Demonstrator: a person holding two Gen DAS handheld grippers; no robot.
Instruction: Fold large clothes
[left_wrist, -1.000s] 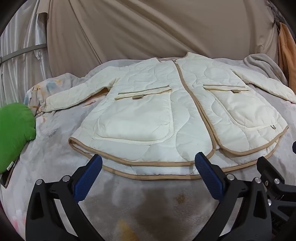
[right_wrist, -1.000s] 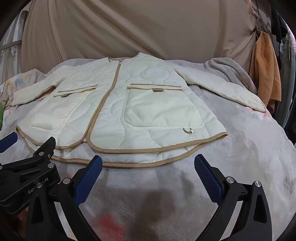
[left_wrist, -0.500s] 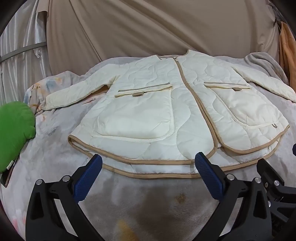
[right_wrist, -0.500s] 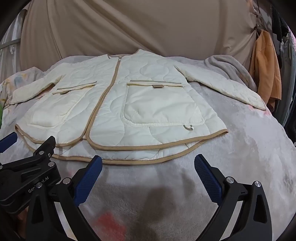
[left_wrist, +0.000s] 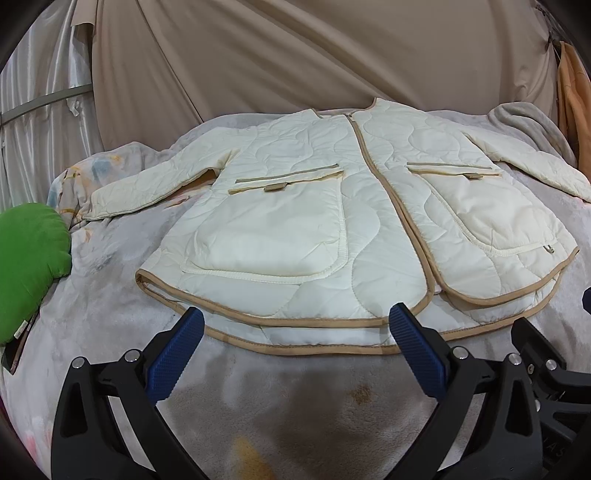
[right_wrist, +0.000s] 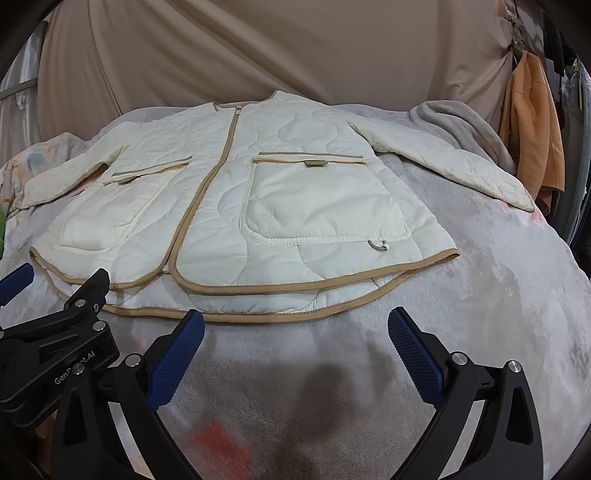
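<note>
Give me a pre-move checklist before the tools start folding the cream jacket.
1. Jacket spread flat, front up, on the blanket: ok.
2. Zip closed: ok at the top; the front panels part at the hem.
3. Both sleeves laid out to the sides: ok.
4. Left tool open and empty, at the hem: ok.
5. Right tool open and empty, short of the hem: ok.
6. Green cushion apart from the jacket: ok.
</note>
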